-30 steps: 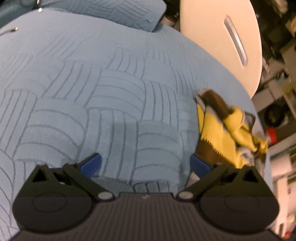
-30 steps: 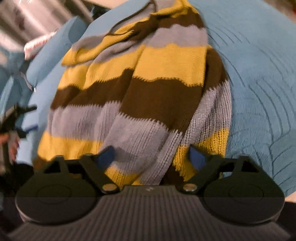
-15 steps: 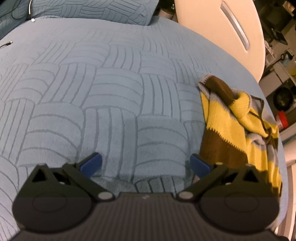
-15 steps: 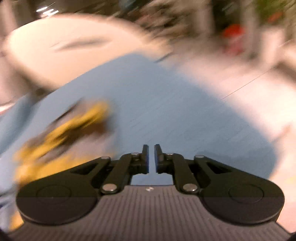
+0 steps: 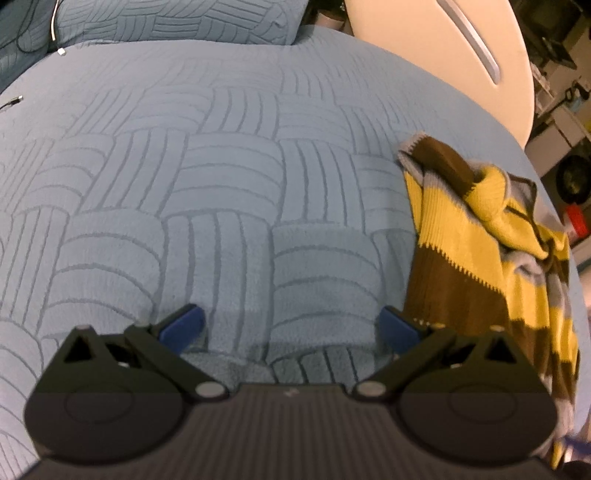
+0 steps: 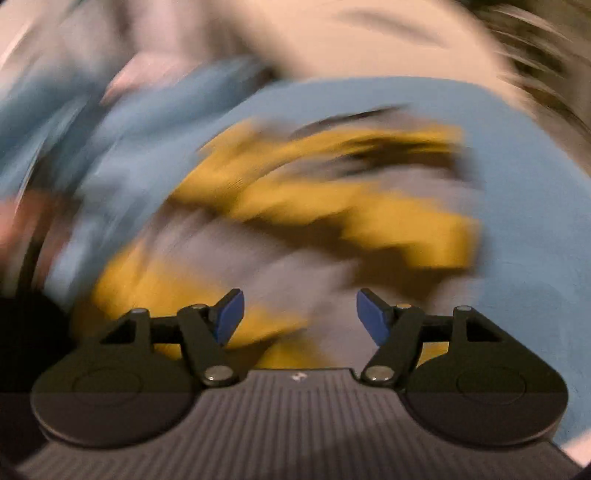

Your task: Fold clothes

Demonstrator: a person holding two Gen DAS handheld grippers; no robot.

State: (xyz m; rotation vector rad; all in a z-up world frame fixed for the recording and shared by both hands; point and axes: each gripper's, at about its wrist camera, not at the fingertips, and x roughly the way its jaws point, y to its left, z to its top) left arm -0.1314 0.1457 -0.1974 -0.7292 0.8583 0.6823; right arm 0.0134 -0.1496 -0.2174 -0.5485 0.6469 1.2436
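Jaws of both grippers, left [image 5: 291, 326] and right [image 6: 300, 315], stood apart, the right's just opening on nothing; sweater [image 5: 480, 258], lower right, looked soft, floppy — best pinched at an edge.

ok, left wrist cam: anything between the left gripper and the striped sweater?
Nothing but bare blue bedspread. In the left wrist view the open left gripper hovers over quilt only; the striped sweater lies crumpled just beyond its right finger, near the bed's edge.

Premises: a bedroom in a home. A bed [image 5: 229, 192] carries a light-blue textured bedspread, with a matching pillow [image 5: 177, 22] at its head. A cream rounded panel [image 5: 443, 62] stands beyond the bed; cluttered household storage [image 5: 565, 122] lines the far side.
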